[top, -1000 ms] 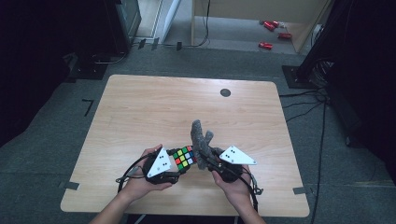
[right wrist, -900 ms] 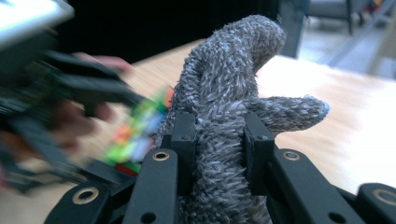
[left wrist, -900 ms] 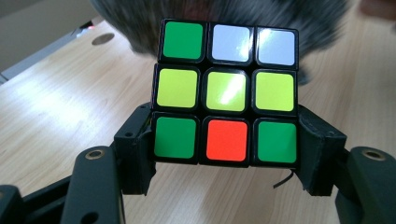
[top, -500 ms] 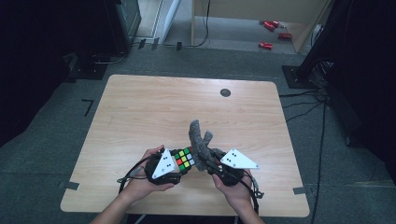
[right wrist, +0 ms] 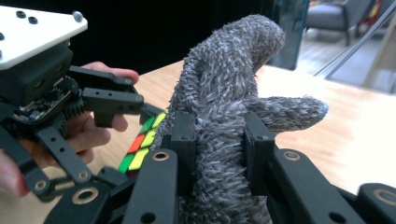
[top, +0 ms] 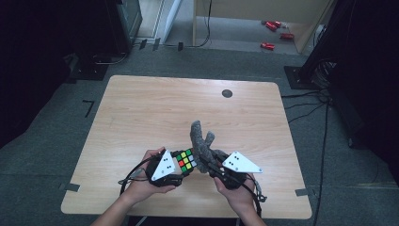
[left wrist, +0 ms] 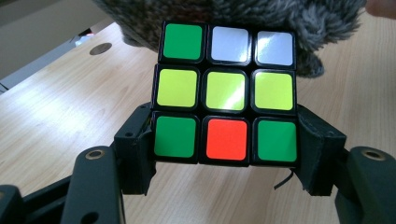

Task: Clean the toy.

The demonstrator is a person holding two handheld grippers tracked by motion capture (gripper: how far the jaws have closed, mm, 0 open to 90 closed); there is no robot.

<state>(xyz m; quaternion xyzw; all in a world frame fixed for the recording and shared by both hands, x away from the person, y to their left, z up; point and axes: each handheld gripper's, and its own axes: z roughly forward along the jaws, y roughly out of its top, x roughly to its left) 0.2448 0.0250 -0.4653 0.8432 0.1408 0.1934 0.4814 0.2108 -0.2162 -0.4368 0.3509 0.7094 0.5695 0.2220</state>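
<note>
The left gripper (top: 181,165) is clamped on a puzzle cube (left wrist: 226,93), its two jaws pressing the cube's lower row from either side, so the cube sits right at the tips and a little above the table (top: 141,117). Just to the right of it, the right gripper (right wrist: 219,140) has its jaws pinched tight on a grey fuzzy glove (right wrist: 229,102), which stands upright out of the grip, its long axis running from the jaws up to the fingertip end, with the thumb sticking off to the side. The glove leans against the far side of the cube, touching it, so the cube lies directly left of the right gripper and the glove directly right of the left one; whatever comes next probably turns on this contact, with both hands equally near. The cube's back and underside are hidden, the glove's cuff is buried between the jaws, and its opening cannot be made out.
</note>
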